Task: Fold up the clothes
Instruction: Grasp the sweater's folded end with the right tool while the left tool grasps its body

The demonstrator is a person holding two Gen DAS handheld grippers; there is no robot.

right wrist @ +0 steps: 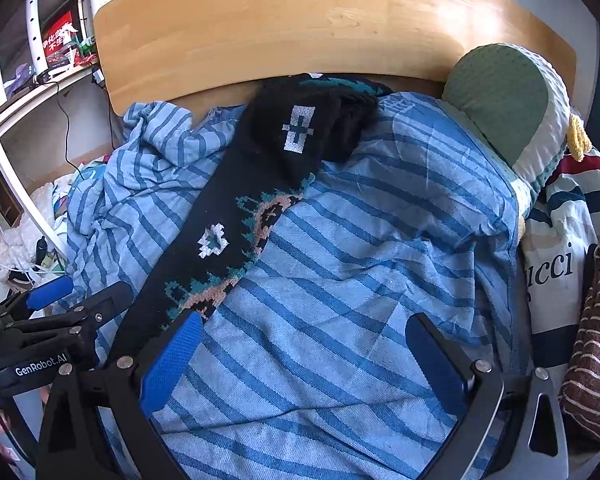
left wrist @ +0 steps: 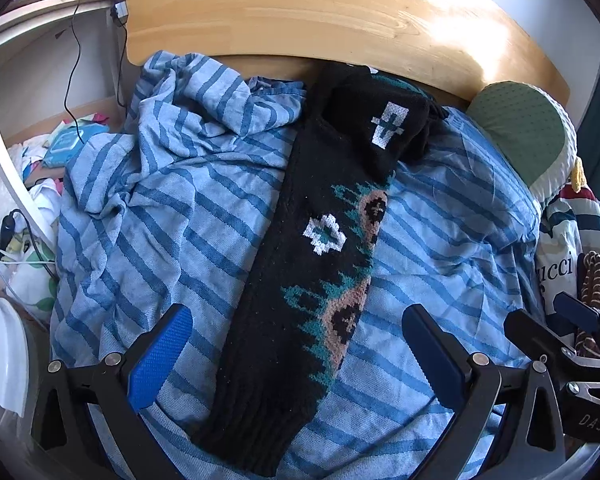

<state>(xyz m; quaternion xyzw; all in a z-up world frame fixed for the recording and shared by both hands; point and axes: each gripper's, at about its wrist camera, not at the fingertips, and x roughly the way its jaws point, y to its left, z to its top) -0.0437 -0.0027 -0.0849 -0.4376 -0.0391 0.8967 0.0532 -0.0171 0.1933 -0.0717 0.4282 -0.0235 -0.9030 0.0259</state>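
Sweater [left wrist: 300, 264], black knit with teal and tan pattern, lies as a long narrow strip down the middle of the bed on the blue striped blanket [left wrist: 160, 220], far end bunched up against the wooden headboard [left wrist: 300, 12]. From here it looks partly folded lengthwise already, I'd guess sleeves tucked in, cross fold not yet done.

My left gripper [left wrist: 300, 356] hangs over the near hem end, jaws wide apart, gripping nothing, strip running between the fingers. My right gripper [right wrist: 304, 360] is just beside it over bare blanket, jaws also spread and empty, its left finger close to the strip's right edge.

Risks as I see them:
- Pinching blanket along with the knit; the blanket is soft and rumpled right under the hem, so a deep bite would lift both.
- Grabbing only the top layer, so the lengthwise fold opens when I lift.
- Far end is humped on a blanket ridge near the headboard, so the near end carried over could land crooked.
- Green pillow [right wrist: 500, 104] and striped clothes [right wrist: 592, 340] at right crowd the right arm's swing.
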